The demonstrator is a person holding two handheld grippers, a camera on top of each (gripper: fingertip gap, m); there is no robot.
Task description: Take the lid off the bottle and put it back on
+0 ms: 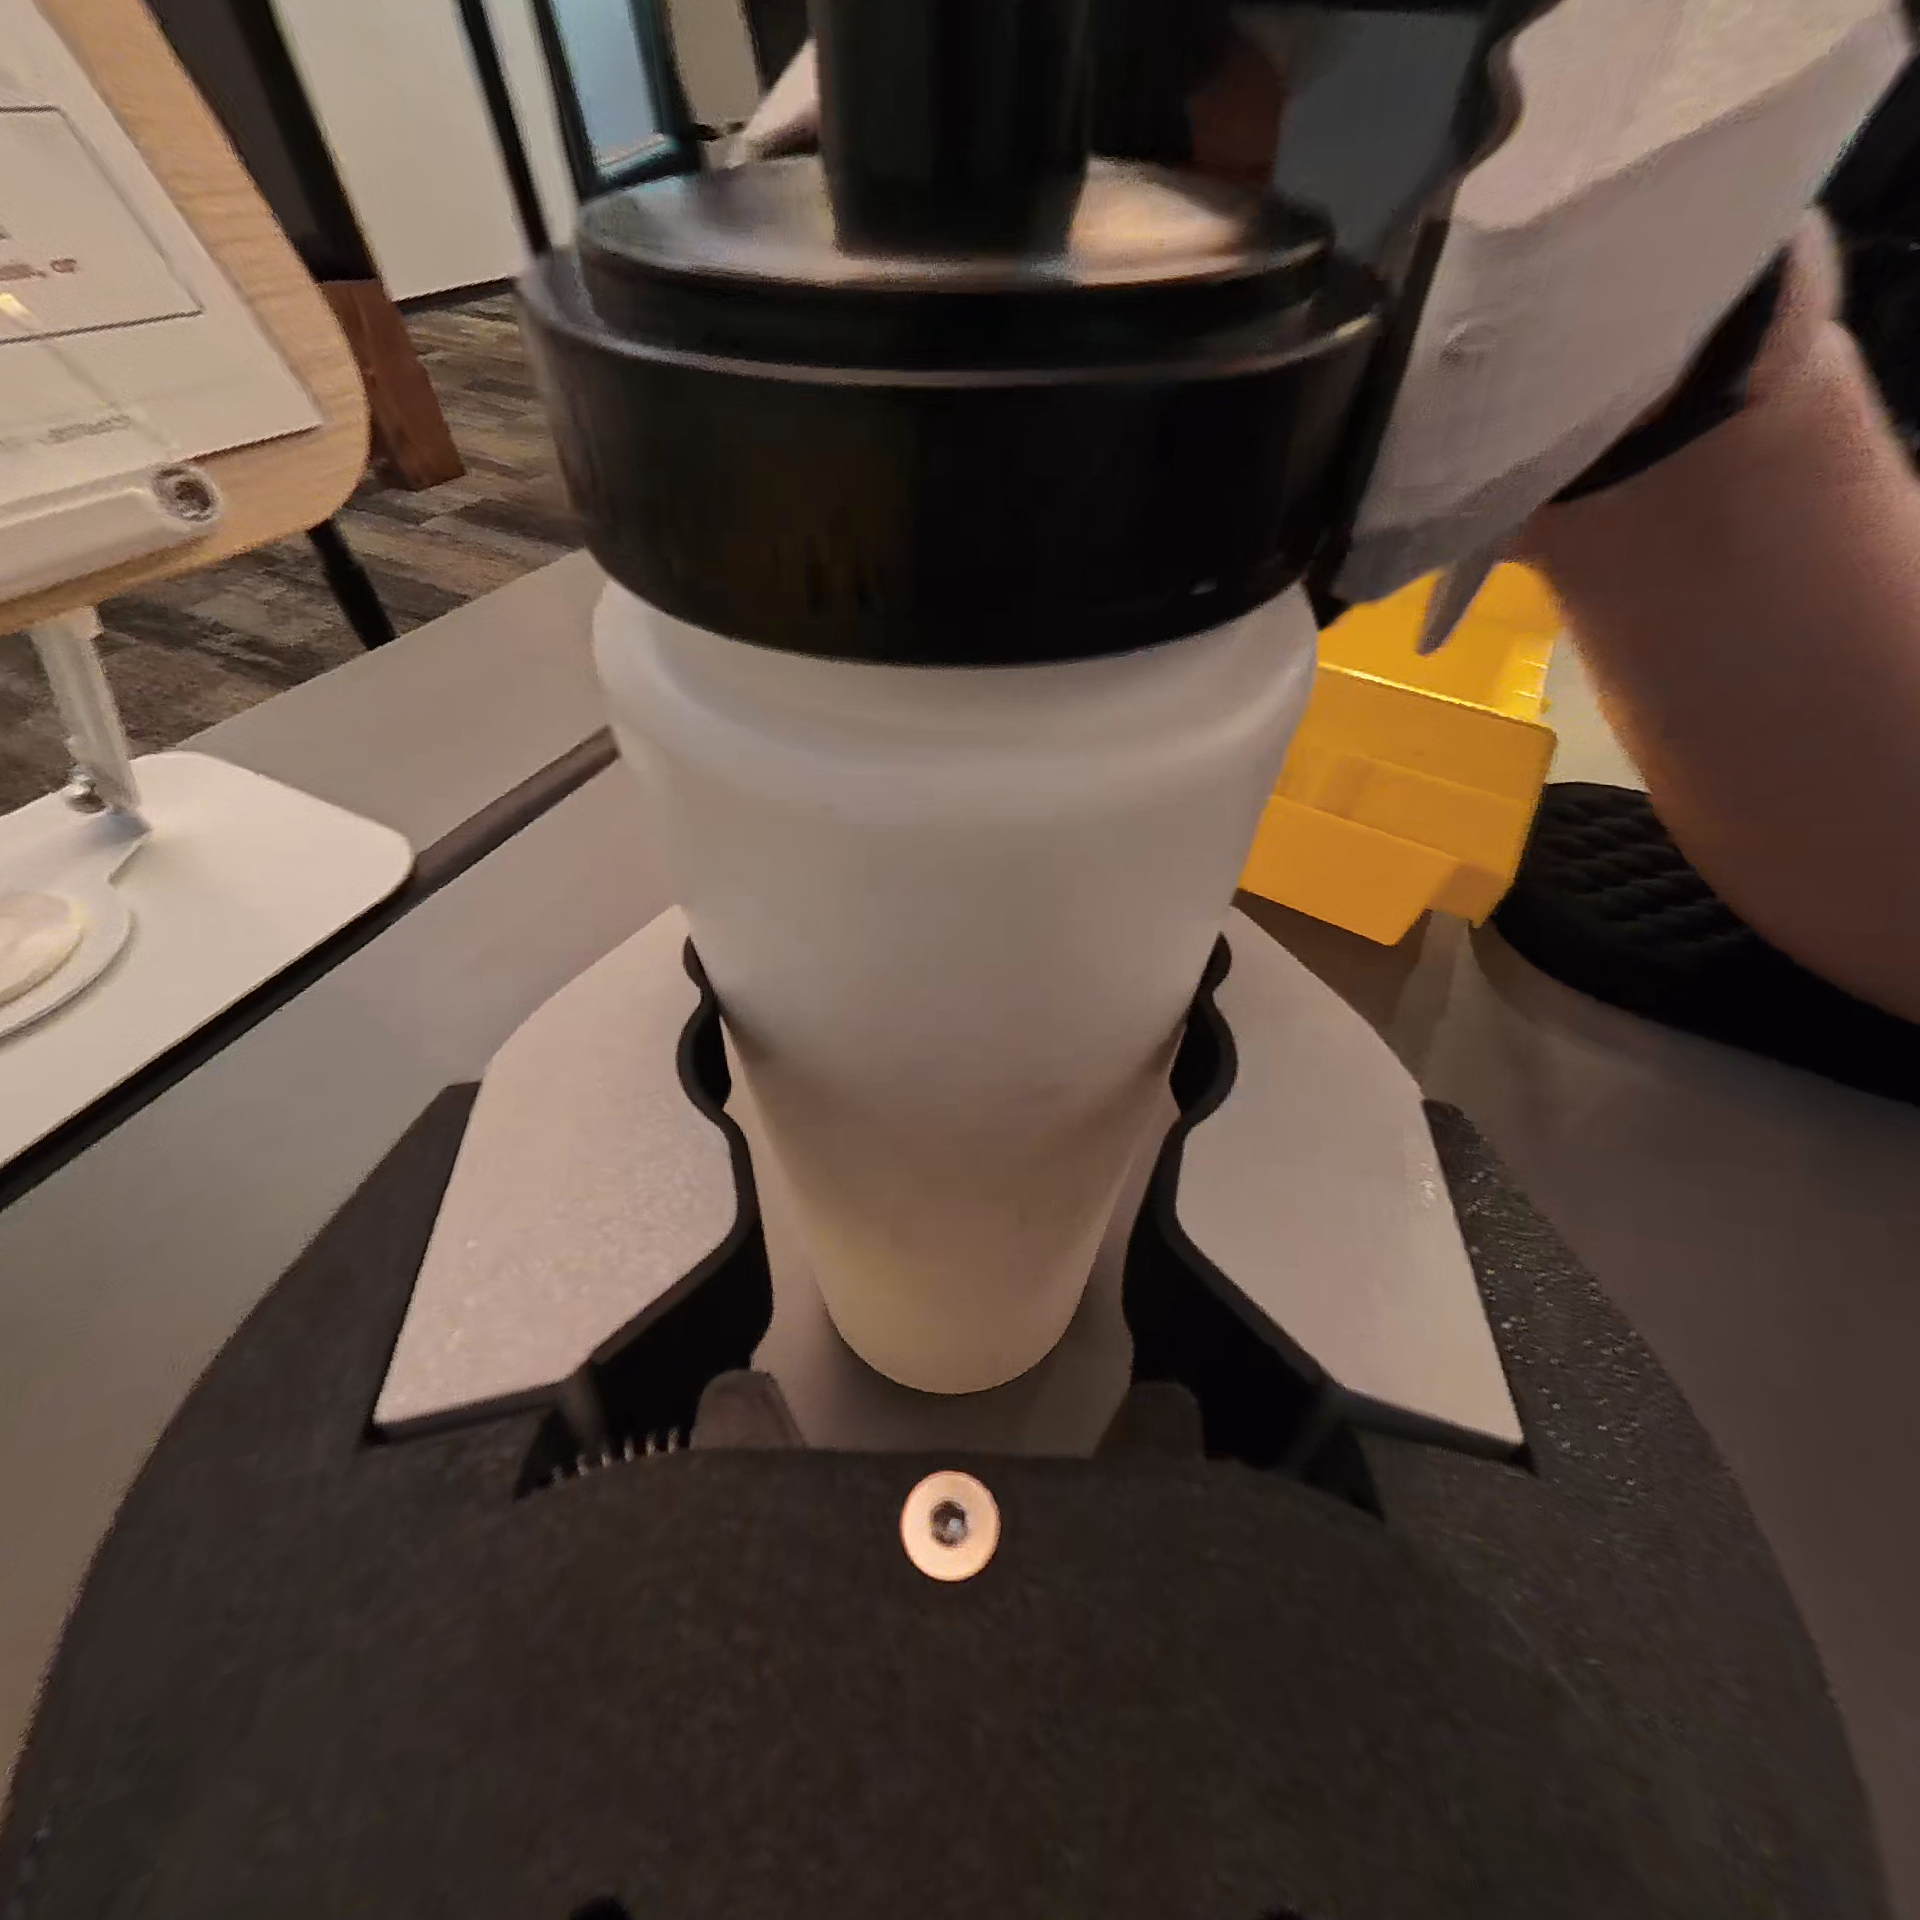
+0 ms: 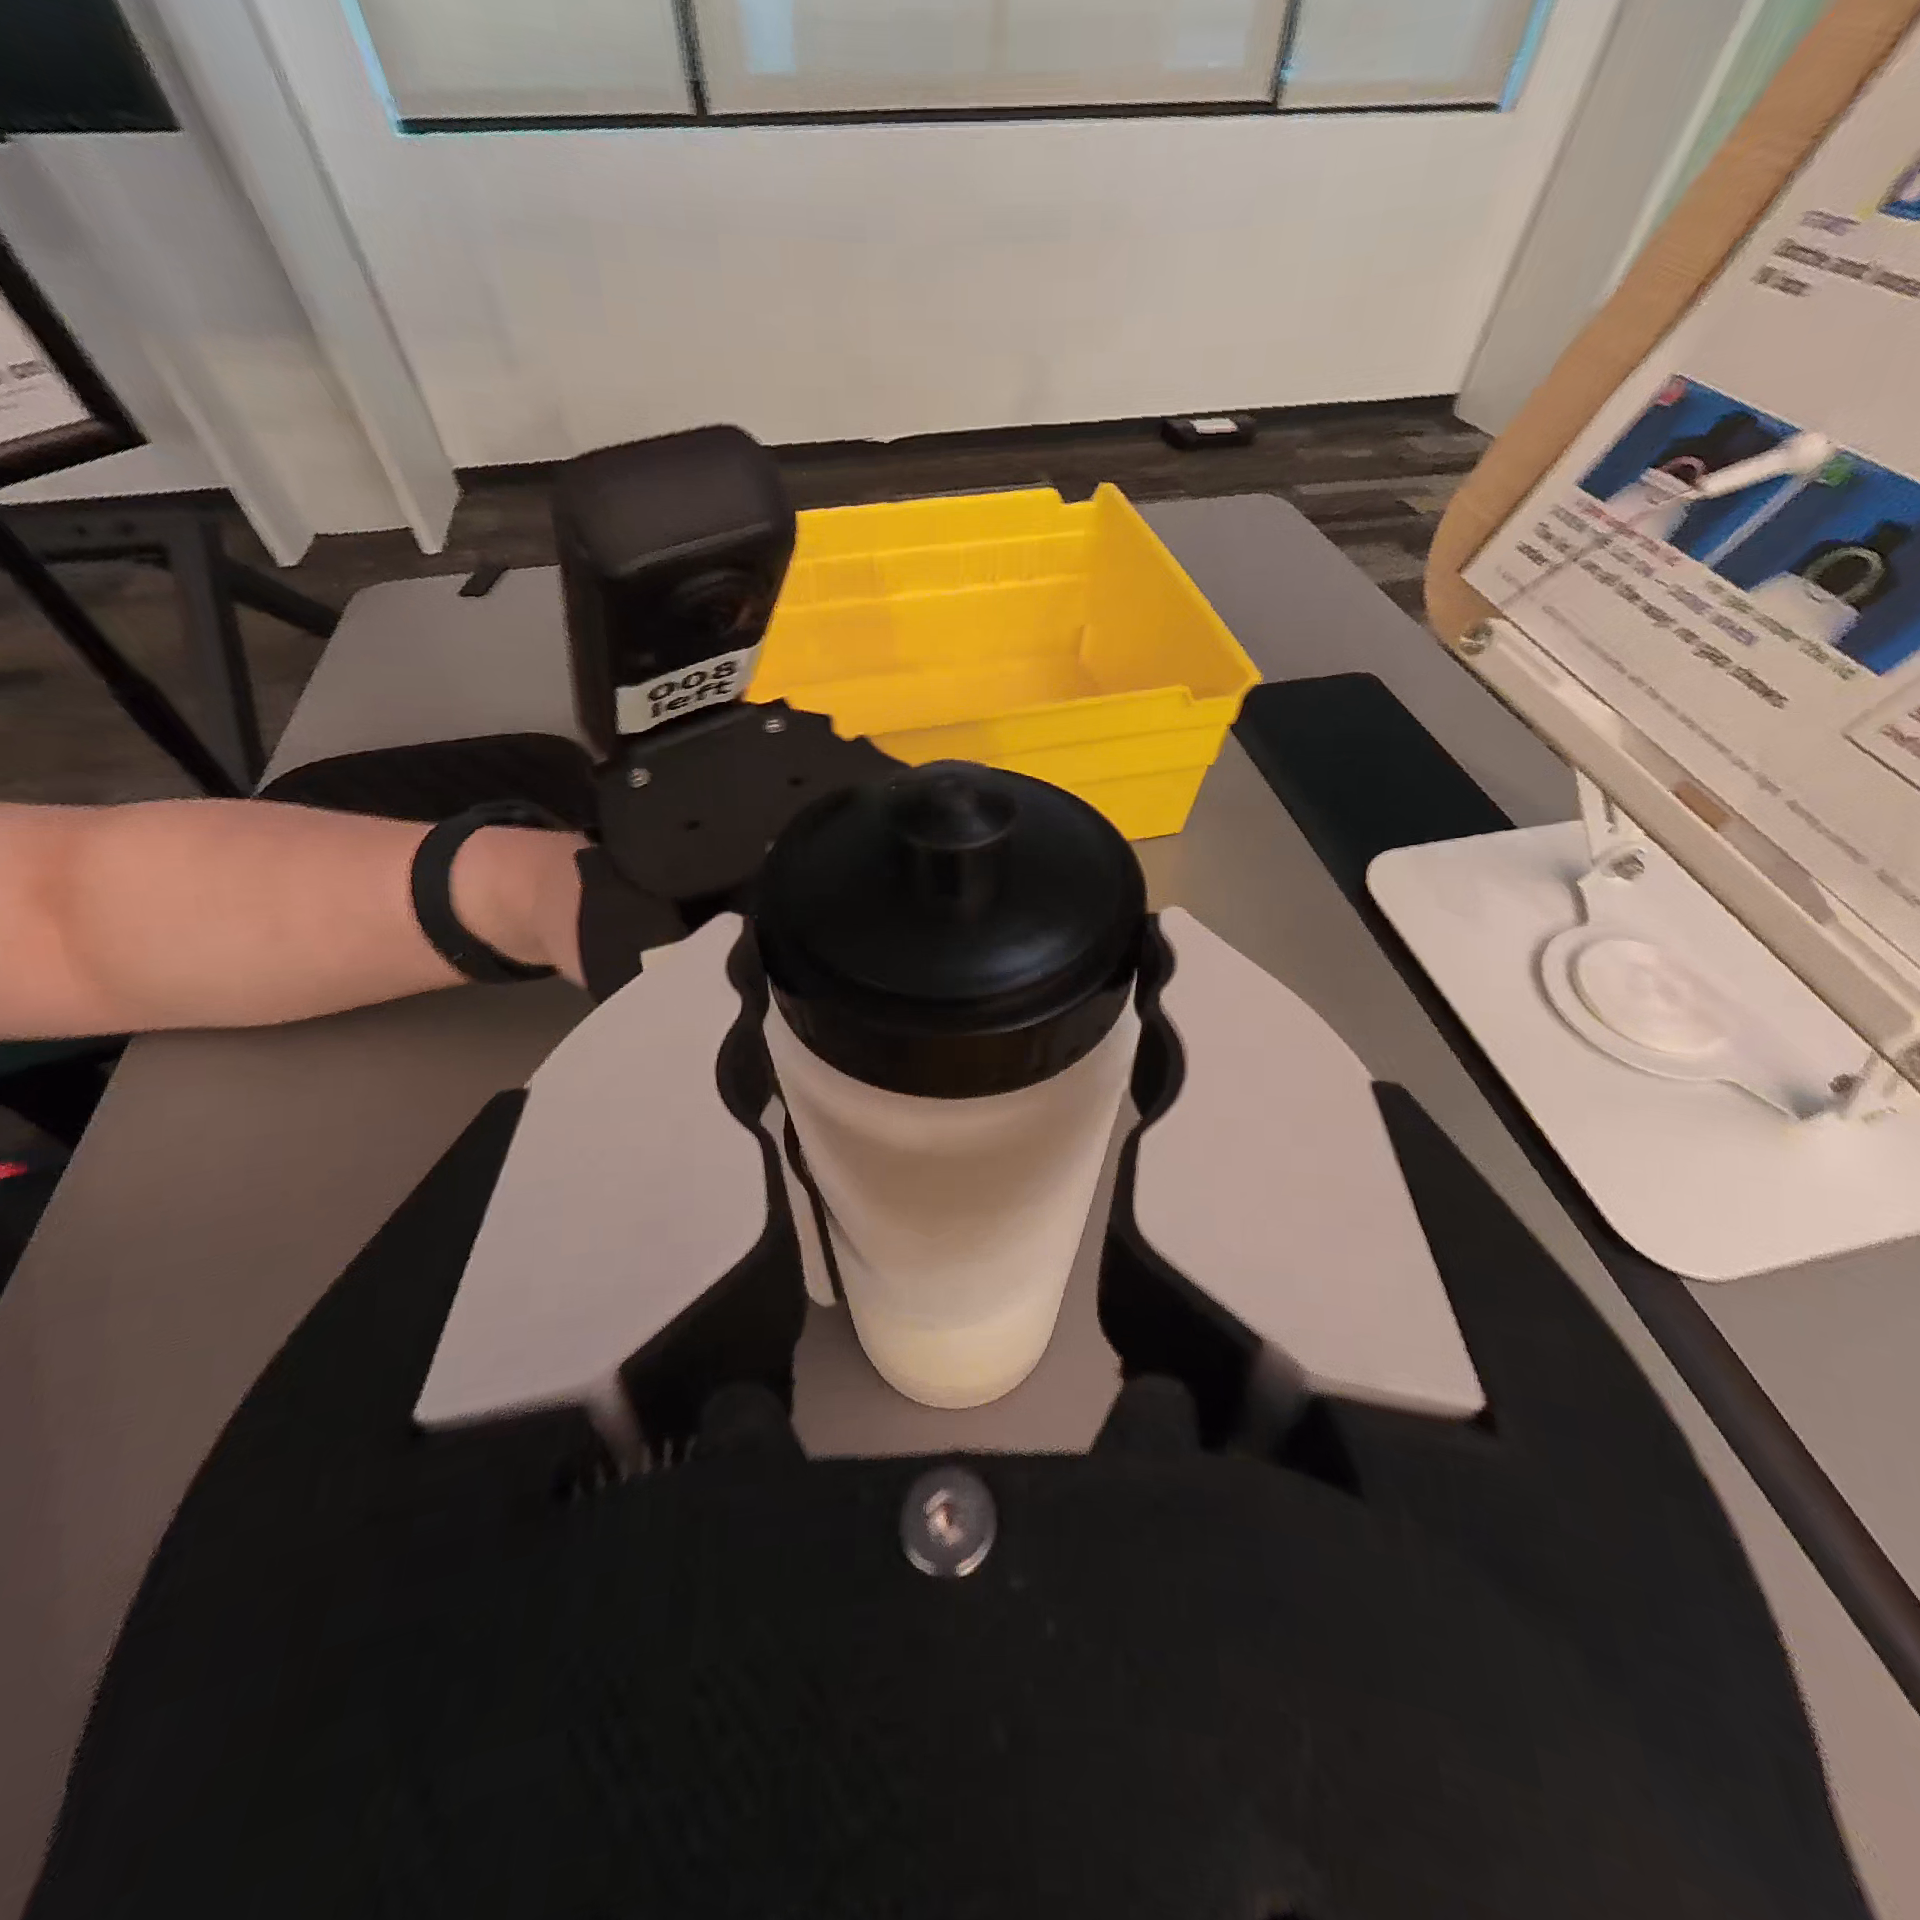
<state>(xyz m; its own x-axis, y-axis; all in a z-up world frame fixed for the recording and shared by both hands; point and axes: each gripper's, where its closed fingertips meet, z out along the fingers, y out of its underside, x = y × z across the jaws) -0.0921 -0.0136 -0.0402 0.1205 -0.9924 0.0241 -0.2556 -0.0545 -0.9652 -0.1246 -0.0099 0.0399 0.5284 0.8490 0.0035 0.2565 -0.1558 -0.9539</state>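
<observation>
Translucent white plastic bottle (image 1: pixel 956 935) upright, black screw lid (image 2: pixel 945 925) on.
Left gripper (image 1: pixel 956 1049) clamped on bottle body; right gripper (image 2: pixel 951 997) closed around lid rim.

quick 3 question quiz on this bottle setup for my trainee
1. True or false: the black screw lid with a spout sits on the white translucent plastic bottle.
2. What stands behind the bottle? A) yellow plastic bin B) red mug C) blue bowl
3. Fill in: the left claw clamps the bottle's ____.
Key: 1 true; 2 A; 3 body.
</observation>
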